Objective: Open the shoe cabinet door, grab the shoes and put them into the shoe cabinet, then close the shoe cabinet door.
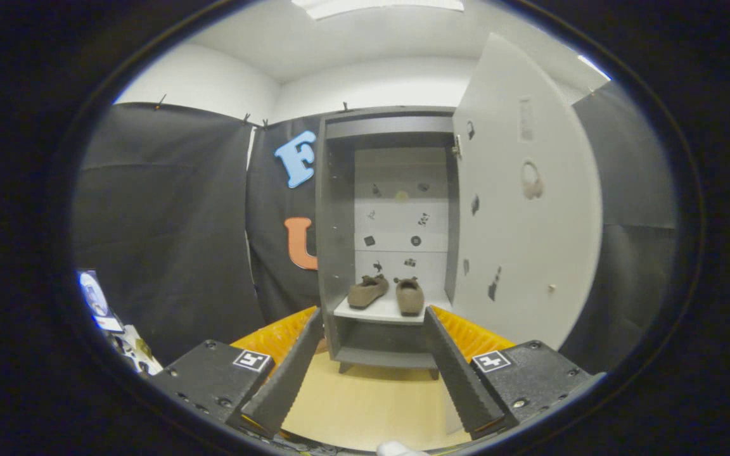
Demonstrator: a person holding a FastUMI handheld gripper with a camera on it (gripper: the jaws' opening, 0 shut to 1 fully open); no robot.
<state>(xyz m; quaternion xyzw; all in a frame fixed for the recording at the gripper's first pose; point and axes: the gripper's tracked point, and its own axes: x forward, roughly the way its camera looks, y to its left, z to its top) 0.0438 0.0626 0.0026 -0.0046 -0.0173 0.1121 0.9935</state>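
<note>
Gripper (374, 373) spread wide, holding nothing. Shoes (385, 292) side by side on cabinet (333, 253) shelf, near front edge, straight ahead beyond fingers. Door (530, 209) swung open at right (closing likely next), nearest right finger.

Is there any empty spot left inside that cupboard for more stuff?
Yes. The bottom shelf under the shoes looks bare, and so does the tall space above them. The shoes' own shelf is crowded. The open gripper holds nothing, with the door swung wide.
</note>
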